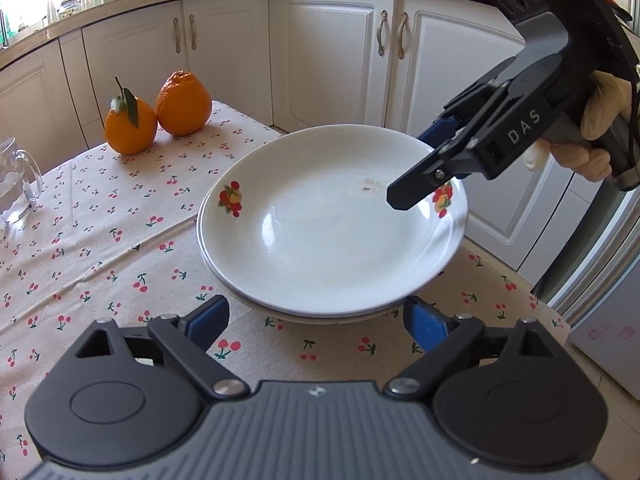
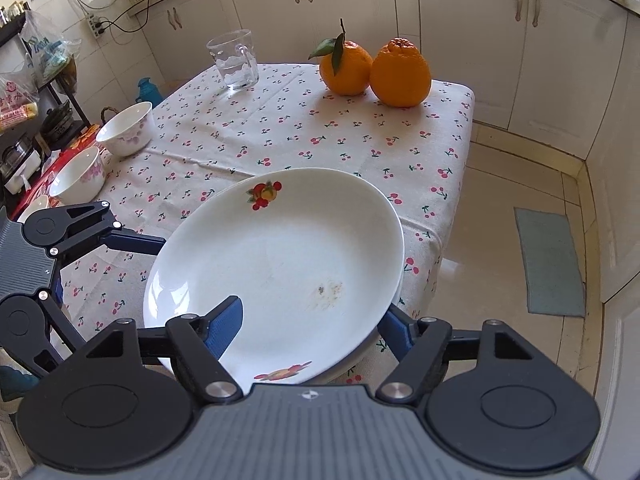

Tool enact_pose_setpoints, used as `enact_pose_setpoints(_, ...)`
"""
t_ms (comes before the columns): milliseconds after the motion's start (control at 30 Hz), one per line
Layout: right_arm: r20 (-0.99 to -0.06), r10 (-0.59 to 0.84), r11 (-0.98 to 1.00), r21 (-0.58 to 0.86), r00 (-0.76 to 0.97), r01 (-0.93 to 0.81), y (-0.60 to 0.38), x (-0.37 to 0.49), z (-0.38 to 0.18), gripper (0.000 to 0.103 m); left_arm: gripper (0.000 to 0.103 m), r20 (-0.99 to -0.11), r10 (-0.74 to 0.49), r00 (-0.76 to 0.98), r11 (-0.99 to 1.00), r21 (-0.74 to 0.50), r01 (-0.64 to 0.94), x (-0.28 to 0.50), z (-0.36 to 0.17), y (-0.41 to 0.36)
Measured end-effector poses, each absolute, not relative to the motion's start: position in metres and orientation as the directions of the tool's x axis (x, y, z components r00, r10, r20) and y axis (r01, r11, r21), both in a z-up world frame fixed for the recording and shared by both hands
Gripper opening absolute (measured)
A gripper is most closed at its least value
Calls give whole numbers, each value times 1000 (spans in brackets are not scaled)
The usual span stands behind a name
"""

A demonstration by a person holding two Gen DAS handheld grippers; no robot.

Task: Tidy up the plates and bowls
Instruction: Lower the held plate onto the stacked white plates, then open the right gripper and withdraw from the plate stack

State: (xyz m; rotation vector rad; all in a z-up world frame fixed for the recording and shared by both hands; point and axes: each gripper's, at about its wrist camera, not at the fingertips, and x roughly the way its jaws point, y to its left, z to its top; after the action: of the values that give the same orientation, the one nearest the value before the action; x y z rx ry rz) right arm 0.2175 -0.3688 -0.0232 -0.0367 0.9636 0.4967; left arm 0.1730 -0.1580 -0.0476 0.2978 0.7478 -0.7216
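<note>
**Though straddled by both grippers, gripped by neither**

Lying mouth-up, seemingly nested on a second plate [image 1: 320, 317] at the corner of the cherry-print tablecloth [image 1: 100, 240], rim overhanging the edge, probably to leave room for a finger below: fruit-decal plate [image 1: 320, 232]. Round, so no long axis; decal-to-decal line running across the left wrist view. Right gripper [image 2: 312, 328]: one pad above the well, the other under the rim, spread apart, not pinching. Left gripper [image 1: 316, 320]: spread wide at the near rim, holding nothing. Waiting at the far table edge: two pink-flowered bowls [image 2: 126, 130].
</note>
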Motion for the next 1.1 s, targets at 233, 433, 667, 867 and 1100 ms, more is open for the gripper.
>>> enact_pose_setpoints(233,-794,380,892,180,474,-414,-367,215,-24,79,96,-707,-483,516,724,9,690,172,-48,-158)
enact_pose_setpoints(433,-797,372,896,174,476,-409,-366,212,-24,79,96,-704,-484,519,722,14,692,169,-46,-158)
enact_pose_setpoints(667,-803,359,900,163,476,-405,-364,207,-24,79,96,-699,-481,529,718,33,695,164,-44,-159)
enact_pose_setpoints(867,-814,343,904,150,469,-400,-364,203,-27,80,96,-697,-483,530,715,36,699,158,-42,-157)
enact_pose_setpoints(1100,-782,367,895,150,503,-421,-358,187,-16,92,96,-680,-483,552,724,45,688,151,-33,-150)
